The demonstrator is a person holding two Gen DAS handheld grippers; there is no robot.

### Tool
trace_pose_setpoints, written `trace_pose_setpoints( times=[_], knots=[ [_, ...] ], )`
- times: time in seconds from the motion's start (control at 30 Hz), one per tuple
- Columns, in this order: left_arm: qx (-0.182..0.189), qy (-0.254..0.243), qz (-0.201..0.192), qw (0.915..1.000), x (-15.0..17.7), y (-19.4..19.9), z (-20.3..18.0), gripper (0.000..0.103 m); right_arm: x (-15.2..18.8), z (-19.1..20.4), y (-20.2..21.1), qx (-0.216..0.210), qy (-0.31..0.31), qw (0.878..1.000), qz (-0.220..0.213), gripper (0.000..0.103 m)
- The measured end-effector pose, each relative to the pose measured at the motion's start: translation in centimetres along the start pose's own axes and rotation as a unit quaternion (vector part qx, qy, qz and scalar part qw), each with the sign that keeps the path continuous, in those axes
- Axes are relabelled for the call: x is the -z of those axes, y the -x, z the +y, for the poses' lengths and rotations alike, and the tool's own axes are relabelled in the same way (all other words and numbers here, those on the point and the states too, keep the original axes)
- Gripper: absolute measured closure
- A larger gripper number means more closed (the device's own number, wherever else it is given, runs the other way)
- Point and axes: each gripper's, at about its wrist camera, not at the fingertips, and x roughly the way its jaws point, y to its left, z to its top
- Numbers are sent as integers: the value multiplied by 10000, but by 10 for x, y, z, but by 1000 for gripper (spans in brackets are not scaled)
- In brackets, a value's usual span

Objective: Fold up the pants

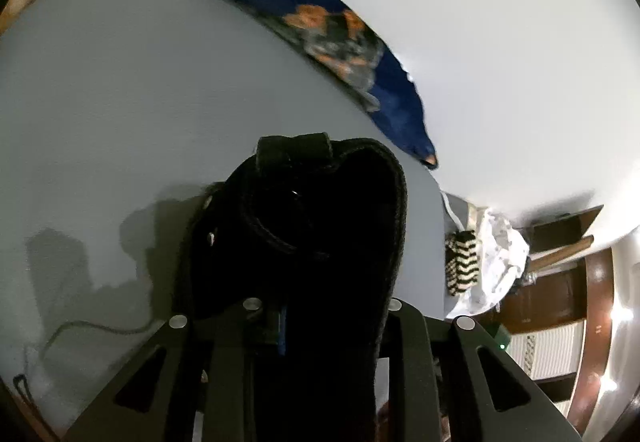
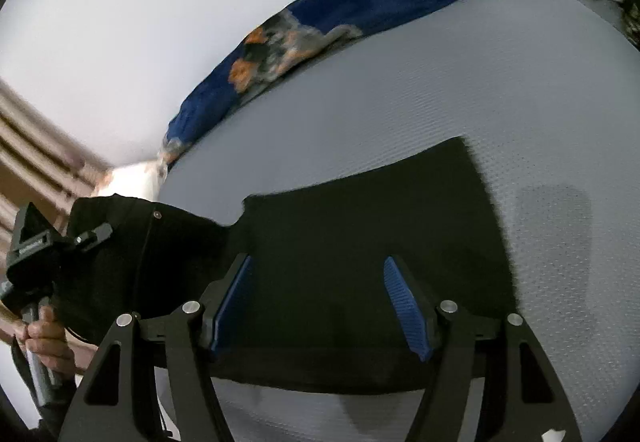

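The black pants (image 2: pixel 360 210) lie flat on a grey sheet (image 2: pixel 440 74). In the left wrist view the waistband end of the pants (image 1: pixel 320 226) is bunched up and lifted between my left gripper's fingers, which are hidden by the cloth. My left gripper (image 1: pixel 320 322) is shut on the pants; it also shows in the right wrist view (image 2: pixel 44 242), held by a hand at the far left. My right gripper (image 2: pixel 318 270) is open, its blue pads (image 2: pixel 404 306) spread just above the flat pants near their front edge.
A blue blanket with orange and grey patches (image 1: pixel 340 30) runs along the far edge of the grey sheet (image 1: pixel 120 82). A striped black and cream cloth (image 1: pixel 462 262) and white bedding (image 1: pixel 500 258) lie at the right, beside wooden furniture (image 1: pixel 560 242).
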Motion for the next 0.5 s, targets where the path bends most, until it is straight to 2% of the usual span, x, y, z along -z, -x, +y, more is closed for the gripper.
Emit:
trace_pose_setpoints(
  times=[0.07,0.27,0.3,0.5],
  knots=[
    [31,-81,70,9999,1,-18,-22,79,-1,-14,8,97,-99,9998,-121,38],
    [-13,-452,259,9986,14,-71,-71,79,-3,-41,31,893,4,9947,-509,38],
    [-67,-433,190,9989,18,-80,-76,79,-3,-45,34,931,7,9941,-558,38],
    [-318,-670,386,9965,38,-131,-88,79,-4,-62,45,976,-142,9923,-755,38]
  ],
)
